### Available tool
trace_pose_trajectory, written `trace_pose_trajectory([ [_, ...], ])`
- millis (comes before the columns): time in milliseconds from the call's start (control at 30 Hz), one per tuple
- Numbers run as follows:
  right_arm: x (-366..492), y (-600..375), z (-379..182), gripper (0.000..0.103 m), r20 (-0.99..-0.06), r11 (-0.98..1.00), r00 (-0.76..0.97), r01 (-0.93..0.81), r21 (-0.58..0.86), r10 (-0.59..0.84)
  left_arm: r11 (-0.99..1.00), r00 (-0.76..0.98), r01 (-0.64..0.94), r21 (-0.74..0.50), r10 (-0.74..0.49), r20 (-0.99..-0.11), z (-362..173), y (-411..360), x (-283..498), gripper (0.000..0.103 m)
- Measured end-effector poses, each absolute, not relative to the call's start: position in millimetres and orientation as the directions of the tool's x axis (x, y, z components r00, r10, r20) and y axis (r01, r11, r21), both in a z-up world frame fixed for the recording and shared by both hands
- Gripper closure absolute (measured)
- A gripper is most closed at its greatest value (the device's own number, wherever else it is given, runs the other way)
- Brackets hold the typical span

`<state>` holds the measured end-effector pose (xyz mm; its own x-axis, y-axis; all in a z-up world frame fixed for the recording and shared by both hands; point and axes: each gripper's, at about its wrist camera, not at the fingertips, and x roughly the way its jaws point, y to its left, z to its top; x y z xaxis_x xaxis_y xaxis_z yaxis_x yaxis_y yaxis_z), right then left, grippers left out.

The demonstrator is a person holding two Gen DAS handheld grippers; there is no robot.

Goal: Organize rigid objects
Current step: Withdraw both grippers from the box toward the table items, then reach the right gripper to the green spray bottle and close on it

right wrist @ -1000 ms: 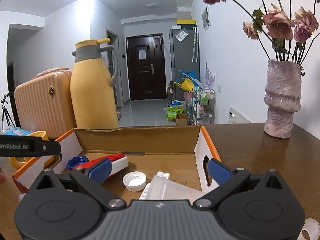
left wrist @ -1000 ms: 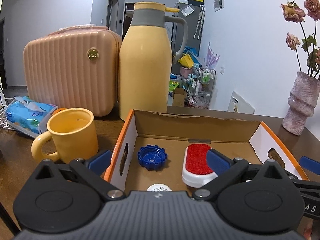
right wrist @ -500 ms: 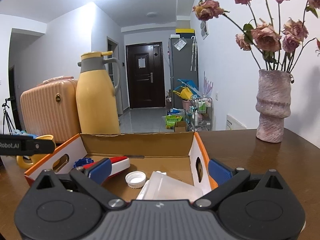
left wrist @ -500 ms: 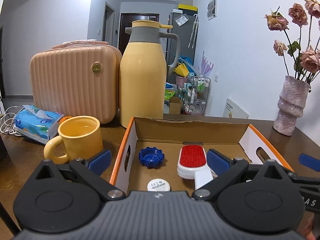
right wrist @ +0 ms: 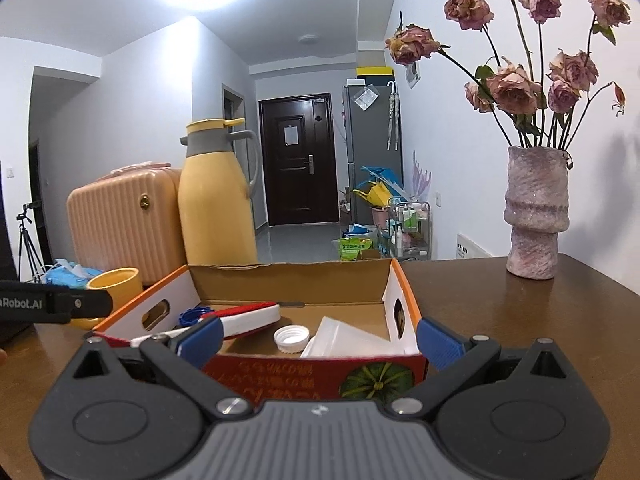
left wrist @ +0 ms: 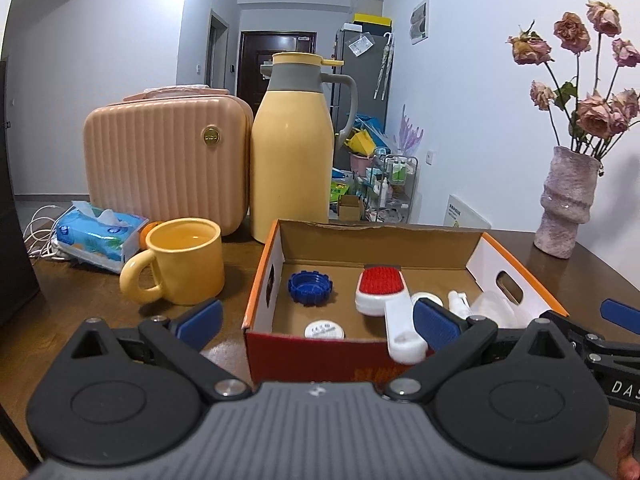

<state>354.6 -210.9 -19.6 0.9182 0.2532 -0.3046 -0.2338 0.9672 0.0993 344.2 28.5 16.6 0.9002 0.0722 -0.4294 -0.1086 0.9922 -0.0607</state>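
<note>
An open cardboard box [left wrist: 372, 240] with orange rims stands on the brown table; it also shows in the right wrist view [right wrist: 288, 276]. In it lie a blue ridged cap [left wrist: 310, 287], a red-and-white brush [left wrist: 380, 290], a small white round lid [left wrist: 324, 330], a white screw cap [right wrist: 291, 338] and a clear plastic piece [right wrist: 344, 340]. My left gripper [left wrist: 318, 320] is open and empty, just before the box's near wall. My right gripper [right wrist: 318, 338] is open and empty, also before the near wall, to the right of the left one.
A yellow mug [left wrist: 180, 266], a blue tissue pack [left wrist: 100, 236], a peach case [left wrist: 164, 160] and a yellow thermos jug [left wrist: 292, 152] stand left and behind the box. A pink vase of dried roses [right wrist: 534, 216] stands at the right.
Both grippers have drawn back from over the box towards me; the box's near wall now shows in both views. Both stay open and empty.
</note>
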Motion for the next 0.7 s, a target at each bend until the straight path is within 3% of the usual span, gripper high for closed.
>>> trace_pose_trajectory([
  [700,265,-204,-30,0.0,-0.348,0.956,0.892,-0.289,0.052,0.289,0.995,0.887,-0.078,-0.061,0.041,-0.459,-3,35,247,0.0],
])
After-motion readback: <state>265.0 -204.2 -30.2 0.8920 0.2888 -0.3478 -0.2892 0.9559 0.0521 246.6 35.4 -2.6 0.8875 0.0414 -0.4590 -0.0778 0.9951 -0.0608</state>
